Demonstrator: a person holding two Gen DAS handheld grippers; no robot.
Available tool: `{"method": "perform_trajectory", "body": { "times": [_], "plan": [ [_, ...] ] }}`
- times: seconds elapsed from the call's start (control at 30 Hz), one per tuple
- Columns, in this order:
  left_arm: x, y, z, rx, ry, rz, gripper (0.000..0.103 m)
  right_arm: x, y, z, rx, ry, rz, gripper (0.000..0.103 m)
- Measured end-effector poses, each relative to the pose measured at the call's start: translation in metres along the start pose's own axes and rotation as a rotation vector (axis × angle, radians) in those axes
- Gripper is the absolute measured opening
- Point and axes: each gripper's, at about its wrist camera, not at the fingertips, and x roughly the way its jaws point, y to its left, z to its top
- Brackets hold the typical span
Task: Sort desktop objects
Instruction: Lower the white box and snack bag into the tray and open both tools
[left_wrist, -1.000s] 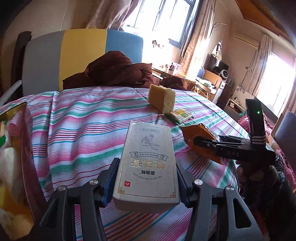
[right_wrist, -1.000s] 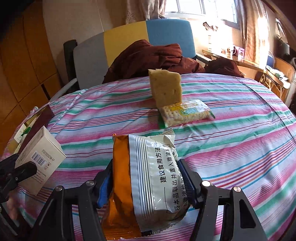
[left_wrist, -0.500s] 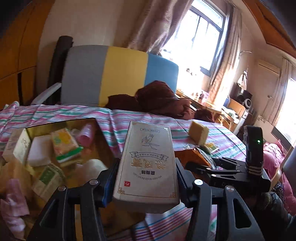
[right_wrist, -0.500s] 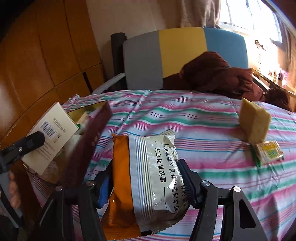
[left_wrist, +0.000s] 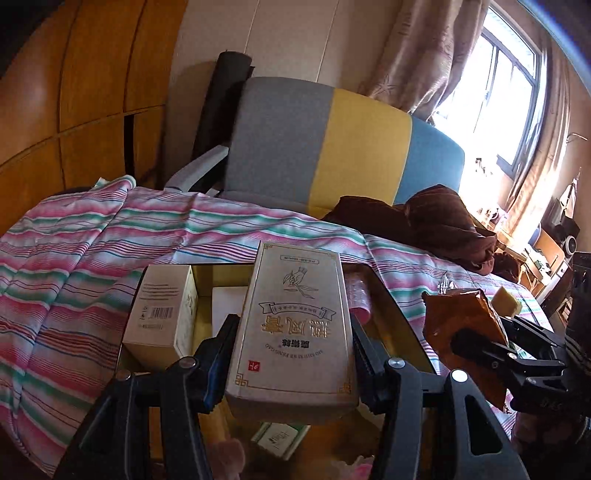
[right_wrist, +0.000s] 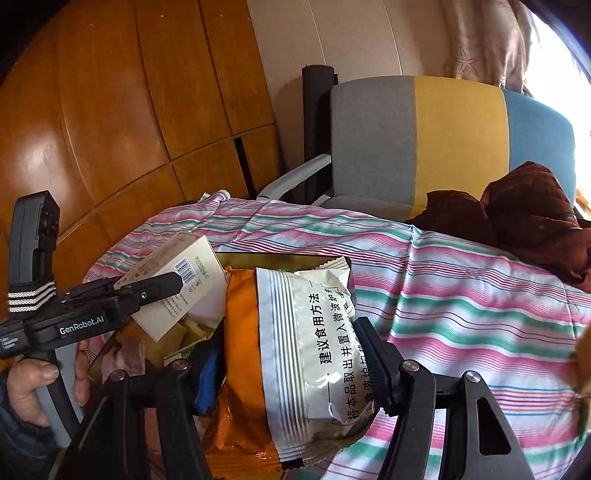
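the left hand-held gripper (left_wrist: 293, 354) is clamped on a flat pale grey cardboard box with gold trim and upside-down printed characters (left_wrist: 295, 328), its two black fingers pressing the long sides. directly beneath and ahead of this hand-held gripper lies an open gold-lined storage box (left_wrist: 399, 314) resting on the pink, green and white striped cloth (left_wrist: 74, 266) that covers the worktop. inside that storage box, just left of the held box, a small cream carton with a barcode (left_wrist: 160, 314) stands upright, and a white and green packet (left_wrist: 280, 435) shows just below the held box; pink wrapped things lie in there too, too blurred to name.

to the right of the left hand-held gripper, the right hand-held gripper (left_wrist: 476, 345) is clamped on a crinkled orange and cream foil snack pouch with black printed characters (right_wrist: 291, 350), which stands upright between its fingers. in the right wrist view this pouch hangs over the near right part of the storage box (right_wrist: 266, 258), and the left hand-held gripper (right_wrist: 155, 288) appears at the left with a person's hand (right_wrist: 33, 380) wrapped round its handle.

beyond the right hand-held gripper, a pale yellow sponge block (left_wrist: 508, 306) sits on the cloth. behind the worktop stands a grey, yellow and blue chair (left_wrist: 332, 144) with a dark brown garment (left_wrist: 436, 218) heaped on it.
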Motion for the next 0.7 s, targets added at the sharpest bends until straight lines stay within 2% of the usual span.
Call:
{"method": "perform_trajectory", "body": {
  "times": [0.17, 0.27, 0.37, 0.5, 0.7],
  "plan": [
    [0.017, 0.016, 0.007, -0.028, 0.028, 0.016, 0.057, 0.042, -0.001, 0.001, 0.007, 0.097, 0.006, 0.068],
    [0.024, 0.020, 0.006, -0.026, 0.053, 0.039, 0.057, 0.047, -0.001, -0.002, 0.018, 0.112, 0.041, 0.070],
    [0.028, 0.025, 0.005, -0.046, 0.072, 0.036, 0.057, 0.042, -0.005, -0.004, 0.030, 0.111, 0.064, 0.073],
    [0.022, 0.028, 0.003, -0.053, 0.050, 0.040, 0.057, 0.024, -0.012, -0.008, 0.043, 0.075, 0.060, 0.074],
    [0.013, 0.030, 0.001, -0.053, 0.026, 0.043, 0.057, 0.012, 0.000, -0.015, -0.027, 0.043, 0.045, 0.069]
  ]
}}
